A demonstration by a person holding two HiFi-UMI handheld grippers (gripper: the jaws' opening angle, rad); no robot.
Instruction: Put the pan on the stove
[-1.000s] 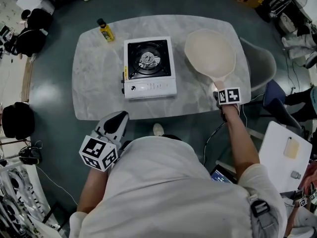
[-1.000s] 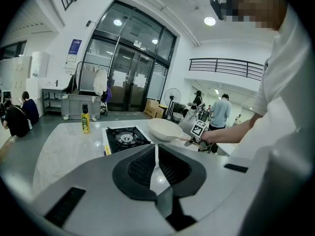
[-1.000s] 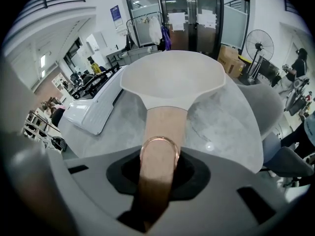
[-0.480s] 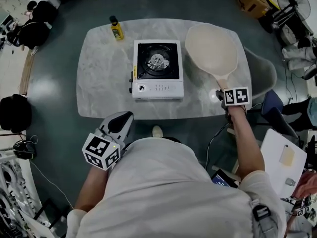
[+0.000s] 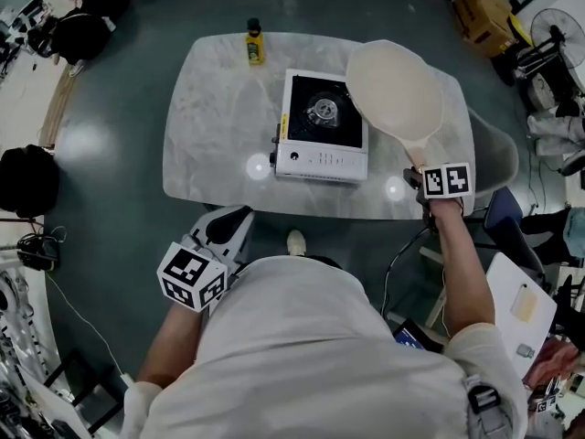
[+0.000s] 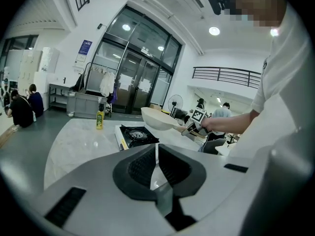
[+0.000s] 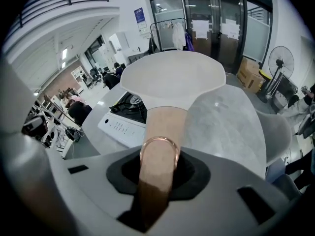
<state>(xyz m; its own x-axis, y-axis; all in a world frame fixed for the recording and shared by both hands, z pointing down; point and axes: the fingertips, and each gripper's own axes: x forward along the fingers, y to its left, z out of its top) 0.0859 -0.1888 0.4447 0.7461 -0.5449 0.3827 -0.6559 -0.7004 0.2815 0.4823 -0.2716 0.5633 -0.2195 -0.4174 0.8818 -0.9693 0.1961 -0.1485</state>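
**The operator and the two hand-held grippers, seen from above**

The person wears a pale, off-white shirt (image 5: 311,346) with short sleeves. A black buckle (image 5: 482,399) on a strap sits at the right shoulder. Each hand carries a tool with a smooth light-grey shell: the left gripper (image 5: 236,218) and the right gripper (image 5: 420,170). Each has a cube with black-and-white square markers, the left cube (image 5: 192,275) and the right cube (image 5: 447,180). Black ribbed pads (image 6: 142,168) line the jaws inside a black oval recess. Dark rectangular slots (image 6: 66,205) mark the shell on either side.

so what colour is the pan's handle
The handle is tan, wood-like, with a coppery ring at its end; clearest in the right gripper view.
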